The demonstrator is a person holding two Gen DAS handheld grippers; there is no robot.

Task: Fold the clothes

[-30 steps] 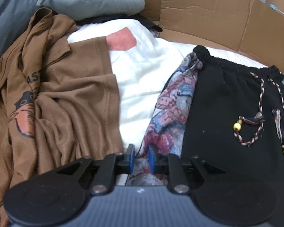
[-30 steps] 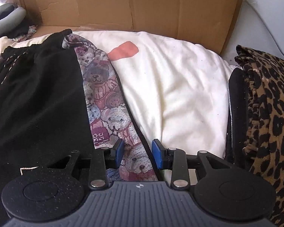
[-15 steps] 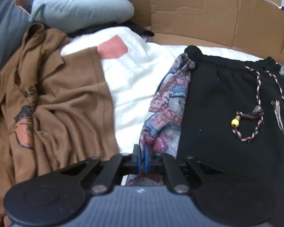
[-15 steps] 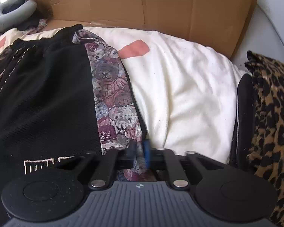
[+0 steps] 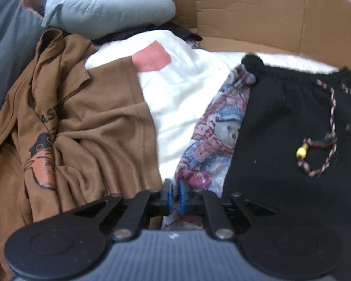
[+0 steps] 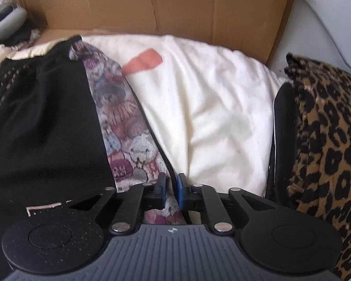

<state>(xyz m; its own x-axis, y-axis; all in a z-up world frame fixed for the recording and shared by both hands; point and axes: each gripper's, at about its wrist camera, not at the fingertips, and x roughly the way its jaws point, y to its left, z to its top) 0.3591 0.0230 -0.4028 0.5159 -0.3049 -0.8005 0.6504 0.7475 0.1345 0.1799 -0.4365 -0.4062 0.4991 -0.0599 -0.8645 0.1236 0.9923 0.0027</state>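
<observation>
Broadly, a white duvet covers the bed in front of a cardboard sheet, and the black shorts with teddy-bear side panels lie flat on it, waistband toward the cardboard. A brown T-shirt sits crumpled at the left and a leopard-print cloth at the right. The step in hand looks like taking hold of the near hem at both corners. The left gripper and right gripper each straddle a bear panel; their jaws have just been opening a little after a pinch, and stand narrow with fabric between, the pads seemingly slack. Next, both likely need a firm re-pinch before lifting the hem toward the waistband together.
</observation>
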